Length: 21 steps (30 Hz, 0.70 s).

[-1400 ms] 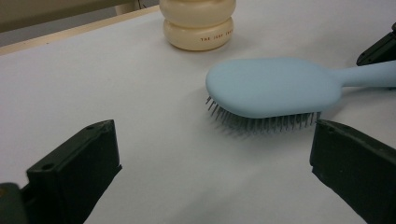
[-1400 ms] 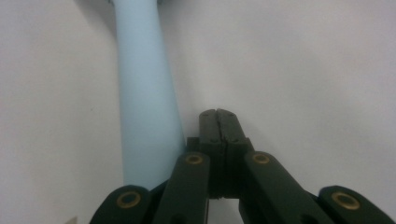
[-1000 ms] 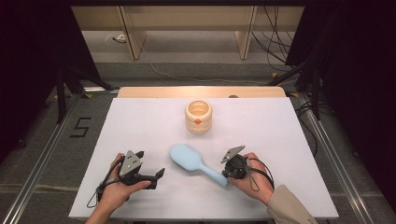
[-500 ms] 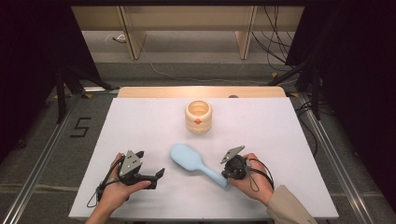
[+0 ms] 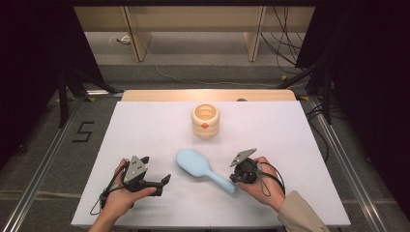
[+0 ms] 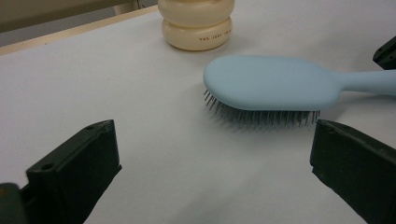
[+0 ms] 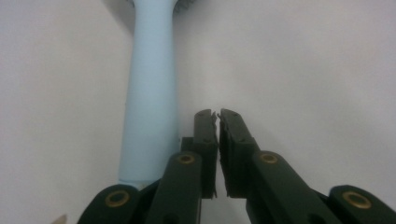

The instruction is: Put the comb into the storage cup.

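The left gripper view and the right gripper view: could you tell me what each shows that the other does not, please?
Left gripper view alone: the brush head resting bristles down, a cream jar behind it, and the left gripper with jaws wide apart. Right gripper view alone: the right gripper, jaws nearly together with nothing between them, beside the handle. Both: the light blue hairbrush and the white table.

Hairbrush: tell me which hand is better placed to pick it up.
Right, probably. The right tongs lie right beside the hairbrush handle's end, though shut with nothing between them. The left tongs are open, but the brush head lies farther ahead.
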### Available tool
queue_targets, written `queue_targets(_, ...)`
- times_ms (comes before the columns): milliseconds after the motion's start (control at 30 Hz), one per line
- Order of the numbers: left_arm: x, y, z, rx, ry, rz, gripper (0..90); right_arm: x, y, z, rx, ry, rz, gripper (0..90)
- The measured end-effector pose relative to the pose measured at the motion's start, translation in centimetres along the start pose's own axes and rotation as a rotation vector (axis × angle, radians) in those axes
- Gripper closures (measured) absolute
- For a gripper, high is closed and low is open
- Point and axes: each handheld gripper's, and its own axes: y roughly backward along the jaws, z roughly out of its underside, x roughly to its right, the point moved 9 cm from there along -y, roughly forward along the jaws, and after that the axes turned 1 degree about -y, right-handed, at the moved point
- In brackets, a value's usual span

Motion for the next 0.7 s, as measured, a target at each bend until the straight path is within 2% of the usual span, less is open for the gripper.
queue_targets(133,0.0,0.0,0.0,-0.001,0.000,0.000,0.9,0.4,0.7,-0.7,0.027,-0.006,0.000,78.8)
queue_targets(233,0.0,0.0,0.1,-0.003,-0.001,0.001,0.9,0.5,1.1,-1.1,0.032,-0.005,-0.016,66.8)
queue_targets(333,0.0,-0.1,0.0,-0.002,-0.001,0.000,0.9,0.5,1.6,-1.8,0.074,-0.024,-0.025,53.9)
queue_targets(500,0.0,-0.1,0.1,-0.003,-0.003,0.000,0.9,0.4,1.9,-2.5,0.075,-0.022,-0.043,33.1)
queue_targets(533,0.0,-0.1,0.1,-0.003,-0.003,0.000,0.9,0.3,1.9,-2.6,0.067,-0.027,-0.047,31.1)
queue_targets(700,0.0,-0.1,0.1,-0.004,-0.002,0.002,0.9,-0.2,1.9,-3.2,0.029,0.006,-0.061,23.2)
